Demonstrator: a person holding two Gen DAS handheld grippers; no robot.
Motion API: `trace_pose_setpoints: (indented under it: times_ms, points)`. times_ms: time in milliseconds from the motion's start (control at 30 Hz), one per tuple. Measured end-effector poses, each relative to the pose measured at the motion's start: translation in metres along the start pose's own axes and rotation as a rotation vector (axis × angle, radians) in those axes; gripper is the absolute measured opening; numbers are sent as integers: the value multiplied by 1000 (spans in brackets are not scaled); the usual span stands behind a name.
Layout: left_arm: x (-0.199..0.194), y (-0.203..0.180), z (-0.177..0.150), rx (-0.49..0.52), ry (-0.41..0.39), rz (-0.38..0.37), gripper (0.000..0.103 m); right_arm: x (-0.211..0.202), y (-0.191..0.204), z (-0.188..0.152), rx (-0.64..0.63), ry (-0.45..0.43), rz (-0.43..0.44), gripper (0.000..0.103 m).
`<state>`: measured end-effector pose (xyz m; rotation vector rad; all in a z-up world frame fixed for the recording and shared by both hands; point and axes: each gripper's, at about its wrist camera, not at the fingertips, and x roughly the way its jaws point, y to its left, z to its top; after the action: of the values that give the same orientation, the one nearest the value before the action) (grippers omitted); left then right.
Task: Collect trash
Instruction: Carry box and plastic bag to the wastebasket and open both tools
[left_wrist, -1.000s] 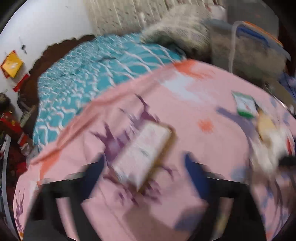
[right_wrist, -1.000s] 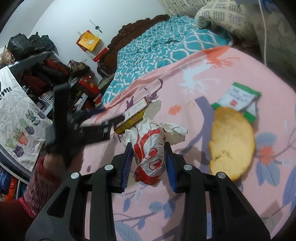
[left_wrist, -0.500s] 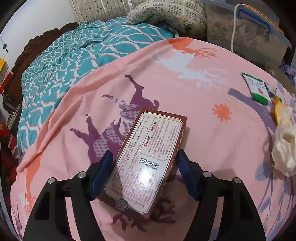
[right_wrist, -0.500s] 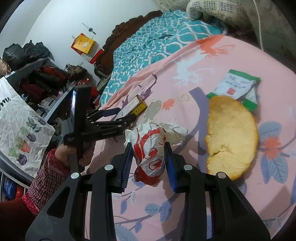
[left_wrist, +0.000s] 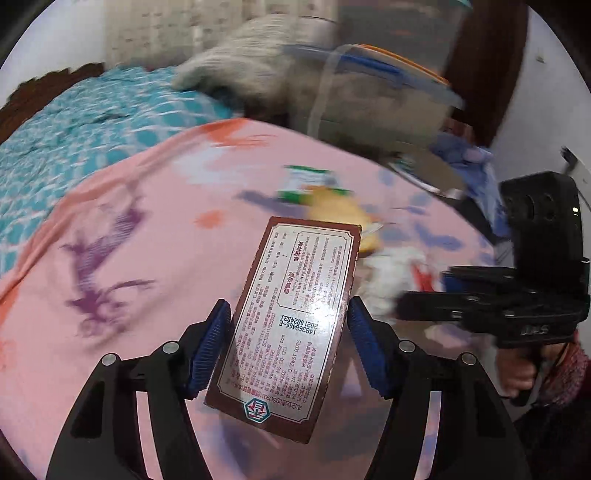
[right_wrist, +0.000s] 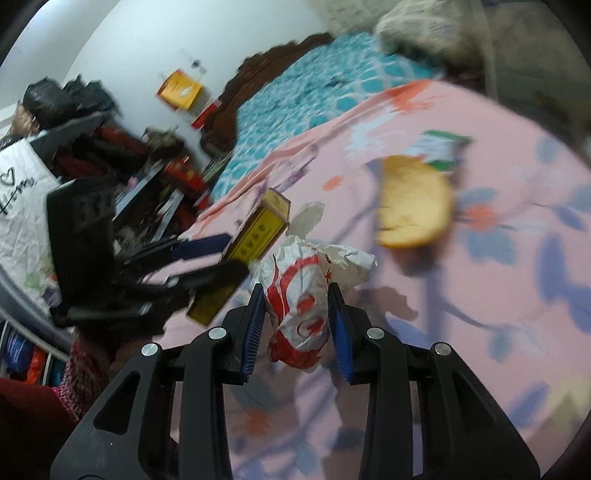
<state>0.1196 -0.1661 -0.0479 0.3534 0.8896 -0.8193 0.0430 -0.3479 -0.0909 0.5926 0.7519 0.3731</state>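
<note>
you are clamping the left gripper (left_wrist: 288, 347) across the width of the flat box (left_wrist: 291, 317), so its long printed face is sticking out forward and clear of the pink sheet (left_wrist: 147, 258). you are pinching the right gripper (right_wrist: 295, 325) on the crumpled red-and-white wrapper (right_wrist: 299, 306), gripping it at its bulk so the loose paper is not slipping. both pieces seem lifted, probably for carrying to a bin. farther out, the yellow crust (right_wrist: 413, 206) and the green packet (right_wrist: 439, 149) are lying on the sheet, still waiting.
</note>
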Motion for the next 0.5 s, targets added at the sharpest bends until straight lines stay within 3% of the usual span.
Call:
trace_pose_setpoints:
  times_ms: [67,167,333,500]
  points:
    - [12,-23,15,18,13,-33,61,-28,-22,-4,53,-64,-38,37]
    - [35,-58,46,15,38,-150,60,-70,-63,-4,160,-163,-65,37]
    - [81,-132,115,89,34,-221,60,-135,-125,13,266,-325,-168,37]
    - [140,-178,179,42,67,-306,60,-179,-185,44,316,-448,-310,37]
